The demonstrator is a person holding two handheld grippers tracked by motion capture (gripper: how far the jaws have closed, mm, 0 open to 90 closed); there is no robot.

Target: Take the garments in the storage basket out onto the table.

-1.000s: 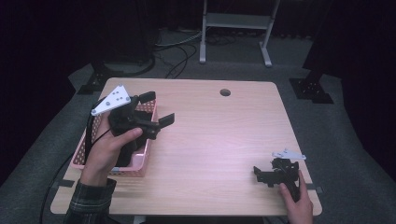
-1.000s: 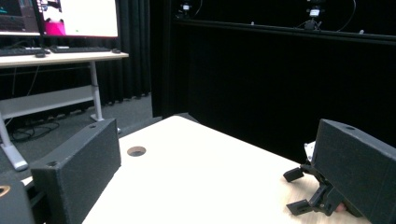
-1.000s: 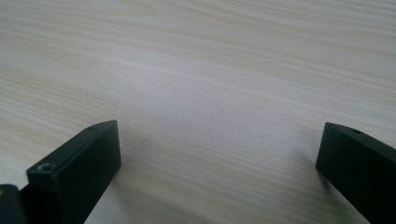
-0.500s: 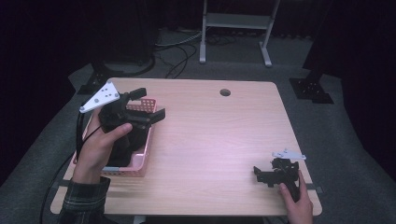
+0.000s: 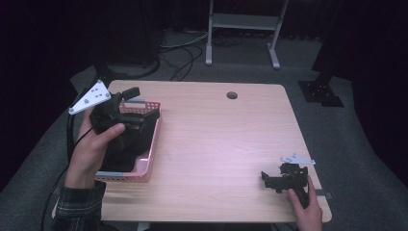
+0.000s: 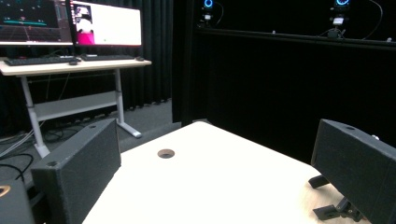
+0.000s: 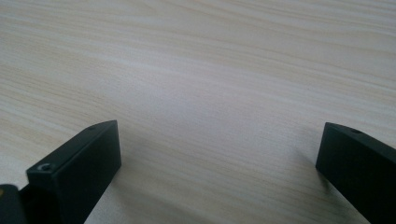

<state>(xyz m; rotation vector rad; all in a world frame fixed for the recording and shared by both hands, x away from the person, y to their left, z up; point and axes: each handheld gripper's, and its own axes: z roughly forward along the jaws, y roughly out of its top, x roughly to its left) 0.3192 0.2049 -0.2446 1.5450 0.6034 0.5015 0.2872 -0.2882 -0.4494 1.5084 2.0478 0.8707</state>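
A: What can't you see well here?

B: The pink basket [image 5: 144,166] sits at the left side of the counter [image 5: 226,144]. Something dark lies inside it, but the left hand [image 5: 91,149] and the left gripper [image 5: 146,113] cover much of it. I cannot tell what the dark thing is.

A: Is the left gripper holding anything?

B: No. It hangs over the far end of the basket, and its jaws stand wide apart with nothing between them. In the left gripper view you look past the two black jaws across the bare counter to a round hole [image 6: 166,153] in it.

A: And the other one?

B: The right gripper [image 5: 269,179] rests on the counter near the front right corner, well apart from the basket. The right hand [image 5: 305,211] is cut off by the bottom edge. Its jaws are wide too, and only bare wood shows between them in the right gripper view.

A: Any words to read?

B: Two screens [image 6: 70,22] glow on a desk [image 6: 70,65] far back in the left gripper view. One has pink and white on it. The writing is too small and blurry to read. The room around is very dark.
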